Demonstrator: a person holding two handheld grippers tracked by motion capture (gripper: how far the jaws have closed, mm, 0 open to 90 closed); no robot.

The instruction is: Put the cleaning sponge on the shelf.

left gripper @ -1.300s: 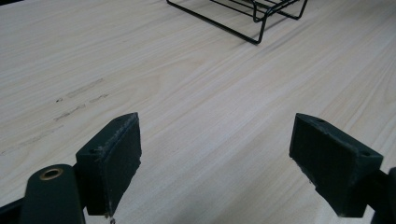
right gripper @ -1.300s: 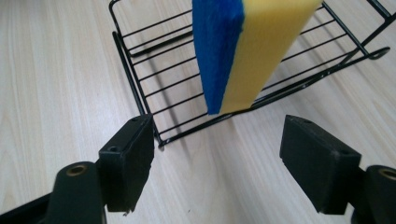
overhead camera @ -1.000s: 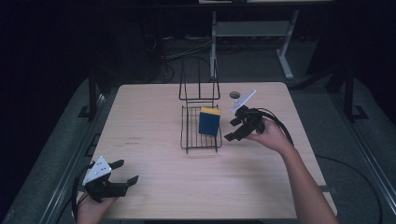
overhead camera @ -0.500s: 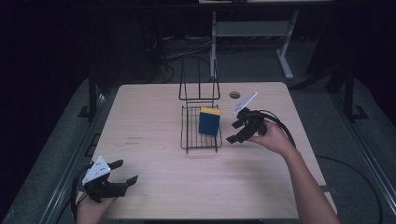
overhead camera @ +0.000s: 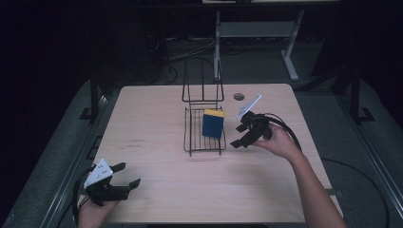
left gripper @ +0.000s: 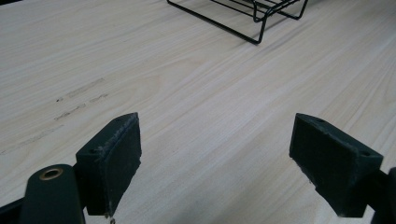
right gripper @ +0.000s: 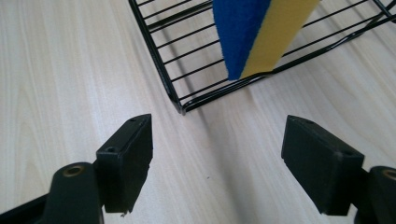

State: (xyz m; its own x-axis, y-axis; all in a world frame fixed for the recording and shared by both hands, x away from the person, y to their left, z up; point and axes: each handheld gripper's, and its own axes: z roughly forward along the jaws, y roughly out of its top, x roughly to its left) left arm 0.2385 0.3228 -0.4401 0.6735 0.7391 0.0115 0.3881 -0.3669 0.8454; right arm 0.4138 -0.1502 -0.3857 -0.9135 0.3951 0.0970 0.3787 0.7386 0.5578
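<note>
Nearest, the left claw rests low at the tabletop's front corner, jaws spread and empty — parked out of the way, it seems. Farther in, the right claw hovers just beside the wire rack, also released, nothing between its jaws. The blue-and-yellow sponge stands on edge inside the rack — probably propped there to dry.
</note>
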